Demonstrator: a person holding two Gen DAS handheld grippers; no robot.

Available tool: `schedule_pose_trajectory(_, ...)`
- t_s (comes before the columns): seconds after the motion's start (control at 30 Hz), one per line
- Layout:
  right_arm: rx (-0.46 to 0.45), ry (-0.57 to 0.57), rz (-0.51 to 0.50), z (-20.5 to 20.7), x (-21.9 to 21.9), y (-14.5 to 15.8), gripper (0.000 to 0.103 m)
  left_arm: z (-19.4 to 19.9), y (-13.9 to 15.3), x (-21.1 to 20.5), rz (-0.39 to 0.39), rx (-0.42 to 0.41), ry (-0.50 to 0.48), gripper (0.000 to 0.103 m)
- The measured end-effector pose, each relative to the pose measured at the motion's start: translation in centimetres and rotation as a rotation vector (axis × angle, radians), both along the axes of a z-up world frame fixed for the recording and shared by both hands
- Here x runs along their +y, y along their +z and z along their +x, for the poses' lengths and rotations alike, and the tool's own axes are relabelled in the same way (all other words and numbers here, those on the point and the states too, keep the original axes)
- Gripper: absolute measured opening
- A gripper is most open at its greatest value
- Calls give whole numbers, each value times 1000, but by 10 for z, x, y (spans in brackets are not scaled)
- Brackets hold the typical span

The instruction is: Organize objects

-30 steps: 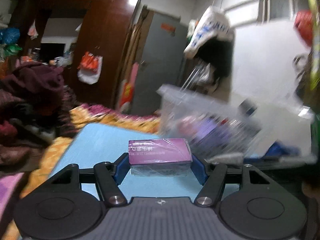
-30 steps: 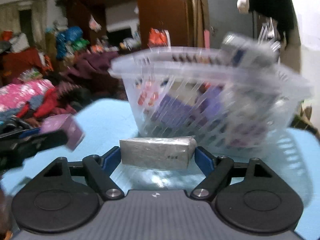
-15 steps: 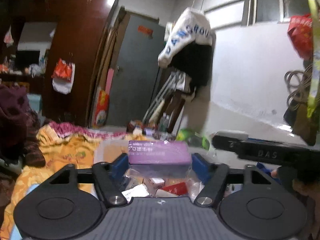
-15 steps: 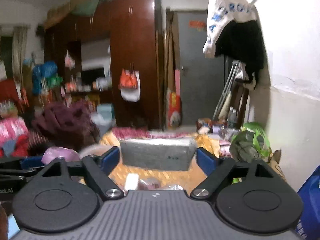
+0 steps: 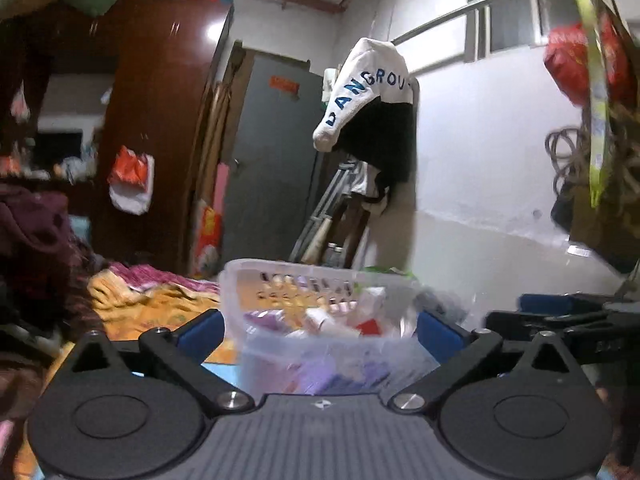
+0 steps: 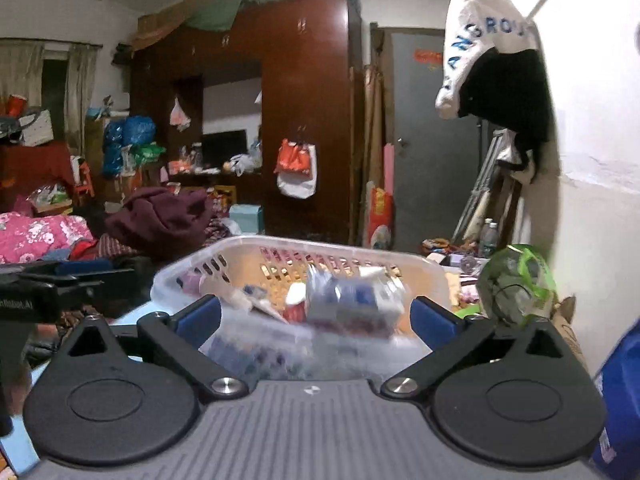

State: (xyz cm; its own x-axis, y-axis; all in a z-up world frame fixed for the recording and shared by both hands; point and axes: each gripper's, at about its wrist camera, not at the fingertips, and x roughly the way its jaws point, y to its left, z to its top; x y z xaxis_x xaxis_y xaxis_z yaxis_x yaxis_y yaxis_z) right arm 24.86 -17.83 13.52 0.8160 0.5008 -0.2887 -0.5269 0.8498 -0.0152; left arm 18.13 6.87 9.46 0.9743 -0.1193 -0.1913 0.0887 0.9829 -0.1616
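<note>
While your left gripper (image 5: 318, 326) and right gripper (image 6: 316, 318) are opening, nothing is between their jaws above the basket (image 6: 360, 249).

A clear slotted plastic basket (image 5: 280, 276) sat upright on the blue worktop (image 6: 132, 316), heaped with small boxes (image 6: 352, 300) in purple, white and red, blurred.

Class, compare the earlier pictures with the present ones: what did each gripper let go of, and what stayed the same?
The left gripper released its purple box and the right gripper its grey box; both are opening, nothing between the fingers. The boxes presumably dropped into the clear basket below, too blurred to single out. The basket stays on the blue surface.
</note>
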Motion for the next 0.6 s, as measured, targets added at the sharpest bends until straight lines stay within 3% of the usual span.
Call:
schedule_pose_trajectory(0.13, 7, -45, -12, -9, -11, -16, 103, -7, -7, -17, 106, 6, 84, 103)
schedule_pose_trajectory(0.23, -15, -139, -30, -6, -11, -18, 103, 1, -7, -27, 152, 8, 132, 103)
schedule_pose_trajectory(0.33, -53, -145, -56, -3, -11, -18, 103, 4, -6, -34, 164, 35, 135, 103)
schedule_pose_trajectory(0.6, 3, -143, -48, 13, -5, -16, 103, 1, 0, -48, 222, 62, 177, 103)
